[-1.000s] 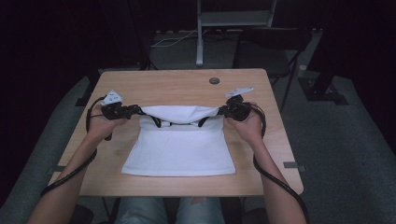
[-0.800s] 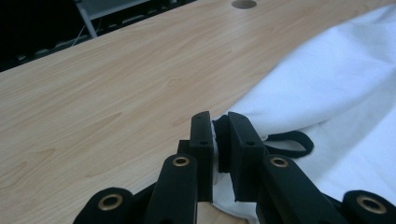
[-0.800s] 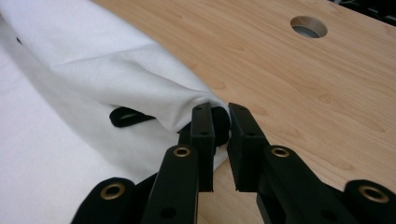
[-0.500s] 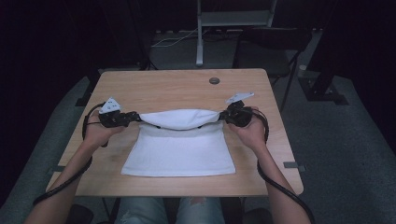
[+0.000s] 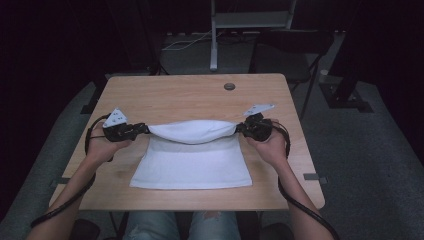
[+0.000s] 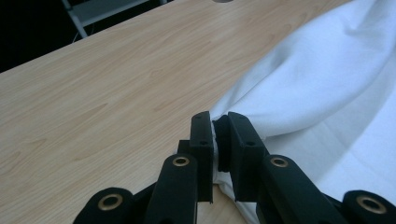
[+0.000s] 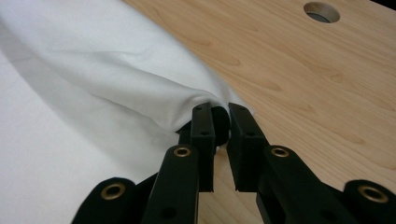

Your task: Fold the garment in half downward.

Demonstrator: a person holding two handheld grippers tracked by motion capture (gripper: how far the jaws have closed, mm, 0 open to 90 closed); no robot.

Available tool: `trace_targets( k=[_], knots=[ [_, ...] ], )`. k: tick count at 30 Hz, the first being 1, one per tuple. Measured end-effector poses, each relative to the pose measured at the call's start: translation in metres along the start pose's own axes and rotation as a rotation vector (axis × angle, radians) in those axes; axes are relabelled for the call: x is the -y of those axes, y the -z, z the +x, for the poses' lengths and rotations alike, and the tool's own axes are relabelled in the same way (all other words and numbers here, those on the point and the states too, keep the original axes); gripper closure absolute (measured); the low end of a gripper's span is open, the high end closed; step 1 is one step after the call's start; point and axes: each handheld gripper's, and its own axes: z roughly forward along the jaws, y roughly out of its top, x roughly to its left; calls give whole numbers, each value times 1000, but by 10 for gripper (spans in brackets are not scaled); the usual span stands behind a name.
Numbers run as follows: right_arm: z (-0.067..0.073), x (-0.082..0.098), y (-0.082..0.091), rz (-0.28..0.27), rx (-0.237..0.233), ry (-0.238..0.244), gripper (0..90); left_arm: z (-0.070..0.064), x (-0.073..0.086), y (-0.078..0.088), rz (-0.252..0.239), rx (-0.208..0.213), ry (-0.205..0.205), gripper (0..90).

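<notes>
A white cloth lies on the wooden table, its far edge lifted and stretched into a sagging roll between both grippers. My left gripper is shut on the cloth's far left corner. In the left gripper view the black jaws of the left gripper pinch the white cloth. My right gripper is shut on the far right corner. In the right gripper view the right gripper clamps the cloth at its bunched corner. The near part of the cloth rests flat.
A round grommet hole sits in the table near its far edge, also seen as the hole in the right gripper view. Bare wood lies beyond the cloth. Cables trail from both grippers along the person's forearms. Dark floor and a metal stand lie behind.
Both grippers, still holding the cloth's far corners, have come toward the person, carrying the lifted edge nearer over the flat part of the cloth.
</notes>
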Motion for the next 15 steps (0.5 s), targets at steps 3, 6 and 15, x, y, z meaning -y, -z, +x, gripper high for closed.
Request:
trace_targets(
  k=[3,6,15],
  knots=[
    [3,2,2,4,-1,8,819,-3,2,4,-2,0,-7,818],
    [6,4,4,1,-1,14,819,-4,4,7,1,0,-14,818],
    [12,11,10,0,-3,25,819,-14,8,15,-5,3,-34,818]
  ],
)
